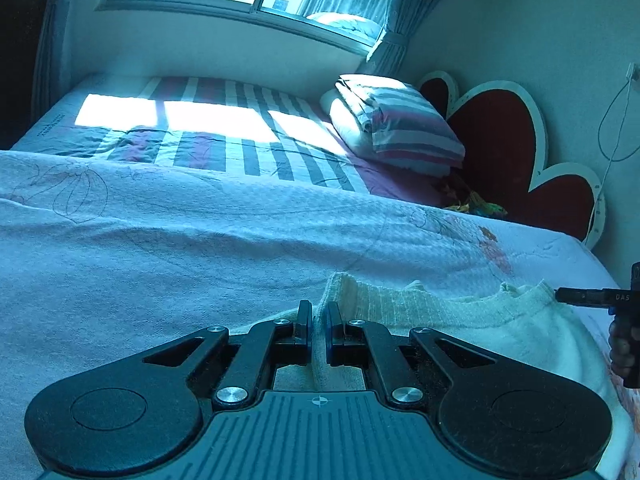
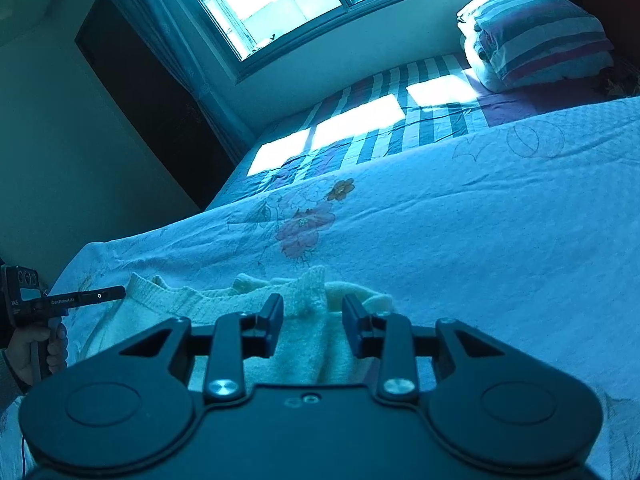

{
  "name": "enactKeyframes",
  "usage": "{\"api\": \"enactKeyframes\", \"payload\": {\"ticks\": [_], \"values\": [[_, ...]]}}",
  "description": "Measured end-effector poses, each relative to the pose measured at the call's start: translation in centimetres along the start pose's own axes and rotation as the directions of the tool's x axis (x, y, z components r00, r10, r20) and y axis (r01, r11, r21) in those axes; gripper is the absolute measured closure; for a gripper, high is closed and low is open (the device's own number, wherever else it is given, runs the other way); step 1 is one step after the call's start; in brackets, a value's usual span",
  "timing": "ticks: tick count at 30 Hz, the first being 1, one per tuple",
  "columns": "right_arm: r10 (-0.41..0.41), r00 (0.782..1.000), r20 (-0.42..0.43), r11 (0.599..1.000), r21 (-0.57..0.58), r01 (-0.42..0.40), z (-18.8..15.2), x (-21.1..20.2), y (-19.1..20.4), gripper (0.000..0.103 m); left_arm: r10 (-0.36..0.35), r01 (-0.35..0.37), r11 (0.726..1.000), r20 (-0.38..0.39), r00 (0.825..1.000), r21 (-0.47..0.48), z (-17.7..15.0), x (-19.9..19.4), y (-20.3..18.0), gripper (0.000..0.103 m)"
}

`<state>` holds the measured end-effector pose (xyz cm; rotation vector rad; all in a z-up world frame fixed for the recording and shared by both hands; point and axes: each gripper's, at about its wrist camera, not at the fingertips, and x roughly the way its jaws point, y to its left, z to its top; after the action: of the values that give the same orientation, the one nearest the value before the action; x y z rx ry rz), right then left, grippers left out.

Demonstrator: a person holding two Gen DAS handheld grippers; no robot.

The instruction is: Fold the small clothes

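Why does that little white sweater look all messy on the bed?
The cream knitted sweater lies bunched on the flowered bedspread, one fold sticking up rather than flat. The left gripper pinches a ridge of it. It is mid-fold, not damaged. Nothing else stands out.

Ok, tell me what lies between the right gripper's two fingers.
In the right wrist view, a raised fold of the cream knit sweater stands between the fingers of the right gripper; the pads sit apart from it, not pressing.

Sweater (image 1: pixel 460 312) on bedspread (image 1: pixel 160 248)
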<state>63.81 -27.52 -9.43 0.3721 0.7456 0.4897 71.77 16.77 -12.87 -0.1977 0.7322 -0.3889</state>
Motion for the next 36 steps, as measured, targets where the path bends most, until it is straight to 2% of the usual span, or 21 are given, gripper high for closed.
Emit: {"api": "enactKeyframes", "payload": {"ticks": [2,7,11,14,19,24,28,30,34,36], "values": [[0.009,1.000,0.006,1.000,0.004,-0.009,0.0,0.2,0.0,0.069,-0.005,0.005,1.000,-0.008,1.000,0.016,0.1,0.5,-0.3,0.100],[0.004,1.000,0.003,1.000,-0.020,-0.004,0.1,0.7,0.5,0.079,-0.016,0.017,0.999,-0.012,1.000,0.037,0.3,1.0,-0.8,0.100],[-0.019,1.000,-0.005,0.997,-0.071,0.019,-0.1,1.2,1.4,0.096,0.008,-0.004,0.992,-0.029,1.000,0.125,0.3,1.4,-1.7,0.100],[-0.020,1.000,0.015,0.996,-0.085,0.021,-0.2,1.0,1.6,0.097,0.012,-0.007,0.987,-0.024,1.000,0.163,0.3,1.3,-2.2,0.100],[-0.012,0.999,0.042,0.997,-0.075,0.015,-0.1,0.6,1.5,0.097,-0.045,0.042,0.997,0.036,0.998,0.061,0.1,0.1,-0.6,0.100],[-0.008,0.998,0.062,0.997,-0.080,0.013,0.1,0.2,1.4,0.097,-0.062,0.062,0.998,0.094,0.994,0.001,-0.1,-0.6,0.3,0.101],[-0.012,0.996,0.087,0.997,-0.077,0.019,0.4,0.0,1.3,0.097,-0.021,0.021,1.000,0.066,0.998,0.003,-0.4,0.4,0.2,0.101],[-0.040,0.997,0.065,0.997,-0.065,0.045,0.3,0.7,0.8,0.097,-0.005,0.004,1.000,0.057,0.998,0.015,-0.6,1.0,0.0,0.101],[-0.049,0.995,0.084,0.998,-0.036,0.052,-0.1,1.0,0.3,0.098,-0.020,0.021,1.000,0.130,0.991,-0.006,-0.5,0.2,-0.3,0.101],[-0.030,0.991,0.129,0.999,-0.034,0.034,-0.1,0.2,0.6,0.098,0.003,-0.002,1.000,0.120,0.993,-0.005,-0.5,0.3,-0.3,0.101]]}}
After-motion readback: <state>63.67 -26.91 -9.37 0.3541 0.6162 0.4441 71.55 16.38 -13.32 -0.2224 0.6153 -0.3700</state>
